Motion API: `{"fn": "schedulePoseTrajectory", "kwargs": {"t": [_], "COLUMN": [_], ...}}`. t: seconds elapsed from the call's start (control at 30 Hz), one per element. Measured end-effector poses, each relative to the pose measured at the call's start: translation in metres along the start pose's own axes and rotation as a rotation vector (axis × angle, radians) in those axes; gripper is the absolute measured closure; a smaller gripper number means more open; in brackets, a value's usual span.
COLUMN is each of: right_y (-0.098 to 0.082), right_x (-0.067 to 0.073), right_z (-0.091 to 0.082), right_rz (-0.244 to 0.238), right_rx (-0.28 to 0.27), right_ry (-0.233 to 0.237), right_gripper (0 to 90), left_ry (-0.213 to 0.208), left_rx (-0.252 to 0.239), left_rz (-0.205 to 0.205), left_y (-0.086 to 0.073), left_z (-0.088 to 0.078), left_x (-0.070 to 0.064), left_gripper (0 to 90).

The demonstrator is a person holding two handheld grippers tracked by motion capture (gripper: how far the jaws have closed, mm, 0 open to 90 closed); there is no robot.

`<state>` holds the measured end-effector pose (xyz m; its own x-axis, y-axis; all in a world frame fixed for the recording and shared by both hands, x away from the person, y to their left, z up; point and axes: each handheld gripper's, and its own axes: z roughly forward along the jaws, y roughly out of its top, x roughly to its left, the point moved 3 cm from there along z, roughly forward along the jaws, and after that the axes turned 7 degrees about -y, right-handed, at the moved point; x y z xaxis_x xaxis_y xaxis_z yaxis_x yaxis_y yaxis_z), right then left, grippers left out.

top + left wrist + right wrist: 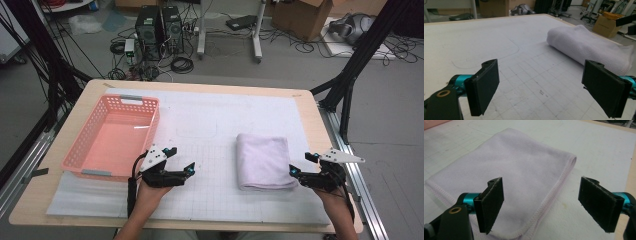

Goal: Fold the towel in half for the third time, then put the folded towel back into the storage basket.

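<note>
Pink basket (112,137) at table (300,100) left edge holds nothing; folded towel (263,161) lies right of centre; left gripper (181,161) and right gripper (303,164) both gape, nothing clamped.

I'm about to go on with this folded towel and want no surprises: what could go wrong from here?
1. The right gripper stands open over the hemmed corner of the folded towel. Closing there may pinch only the top layer, so the fold could fall open when lifted.
2. The towel lies toward the table's right side, the pink basket at the far left. A one-sided carry may let it sag and drag.
3. The left gripper is open above bare mat, apart from the towel, so it offers no support.
</note>
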<state>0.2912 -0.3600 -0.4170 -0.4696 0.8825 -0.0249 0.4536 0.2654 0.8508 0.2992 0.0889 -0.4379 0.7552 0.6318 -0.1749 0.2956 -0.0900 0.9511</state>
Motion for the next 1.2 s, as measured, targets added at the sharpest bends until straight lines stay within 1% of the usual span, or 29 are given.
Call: {"fn": "schedulePoseTrajectory", "kwargs": {"t": [0.03,0.1,0.13,0.27,0.33,0.4,0.5,0.6,0.63,0.67,0.7,0.77,0.8,0.87,0.9,0.93,0.97,1.0,1.13,1.17,1.2], "right_y": [0.0,0.0,-0.001,-0.003,-0.004,-0.004,-0.003,-0.003,-0.003,-0.003,-0.003,-0.003,-0.004,-0.005,-0.005,-0.006,-0.006,-0.006,-0.005,-0.005,-0.005], "right_x": [-0.003,-0.003,-0.004,-0.005,-0.004,-0.004,-0.004,-0.003,-0.003,-0.004,-0.004,-0.005,-0.005,-0.005,-0.006,-0.006,-0.006,-0.005,-0.005,-0.005,-0.005], "right_z": [-0.002,-0.002,-0.003,-0.002,-0.001,-0.001,-0.001,-0.001,-0.001,-0.002,-0.003,-0.003,-0.003,-0.003,-0.003,-0.003,-0.004,-0.004,-0.004,-0.005,-0.005], "right_rz": [-0.009,-0.006,-0.011,-0.021,-0.015,-0.017,-0.016,-0.017,-0.021,-0.023,-0.017,-0.017,-0.008,-0.013,-0.024,-0.025,-0.026,-0.016,-0.036,-0.038,-0.038], "right_rx": [-0.005,-0.007,0.0,0.008,0.008,0.002,-0.001,0.003,0.004,0.008,0.005,0.001,0.005,0.009,0.015,0.023,0.015,0.018,0.026,0.029,0.029], "right_ry": [0.002,0.006,0.018,0.015,0.033,0.038,0.033,0.031,0.029,0.021,0.021,0.023,0.021,0.016,0.011,0.008,0.009,0.008,0.001,0.001,-0.001], "right_gripper": [16.9,16.9,16.9,16.9,16.9,16.9,16.9,16.9,16.9,16.9,16.9,16.9,16.9,16.9,16.9,16.9,16.9,16.9,17.0,17.0,17.0], "left_ry": [0.002,0.0,0.002,0.007,0.005,0.007,0.002,-0.001,0.0,-0.001,-0.001,-0.002,0.001,-0.007,-0.009,-0.012,-0.016,-0.016,-0.034,-0.035,-0.035], "left_rx": [0.017,0.015,0.012,0.01,0.015,0.016,0.015,0.001,0.003,0.007,0.017,0.018,0.02,0.029,0.035,0.041,0.051,0.051,0.081,0.095,0.095], "left_rz": [0.007,0.003,0.003,-0.009,-0.016,-0.016,-0.024,-0.016,-0.012,-0.011,-0.015,-0.021,-0.019,-0.015,-0.009,-0.012,-0.02,-0.02,-0.035,-0.03,-0.03], "left_y": [-0.001,-0.001,-0.001,-0.001,-0.001,-0.001,-0.001,-0.001,-0.001,-0.001,-0.002,-0.002,-0.002,-0.002,-0.002,-0.003,-0.002,-0.002,-0.002,-0.001,-0.001], "left_z": [0.001,0.001,0.001,0.0,0.0,0.0,-0.001,-0.002,-0.002,-0.001,0.0,0.001,0.002,0.003,0.004,0.005,0.008,0.008,0.019,0.025,0.025], "left_x": [0.0,0.001,0.001,0.002,0.003,0.004,0.005,0.005,0.005,0.005,0.005,0.005,0.005,0.004,0.004,0.004,0.004,0.004,0.002,0.001,0.001], "left_gripper": [14.8,14.9,14.9,14.9,14.9,14.9,14.9,14.9,14.9,14.9,14.9,14.9,15.0,15.1,16.3,17.5,18.4,19.1,19.5,19.6,19.5]}}
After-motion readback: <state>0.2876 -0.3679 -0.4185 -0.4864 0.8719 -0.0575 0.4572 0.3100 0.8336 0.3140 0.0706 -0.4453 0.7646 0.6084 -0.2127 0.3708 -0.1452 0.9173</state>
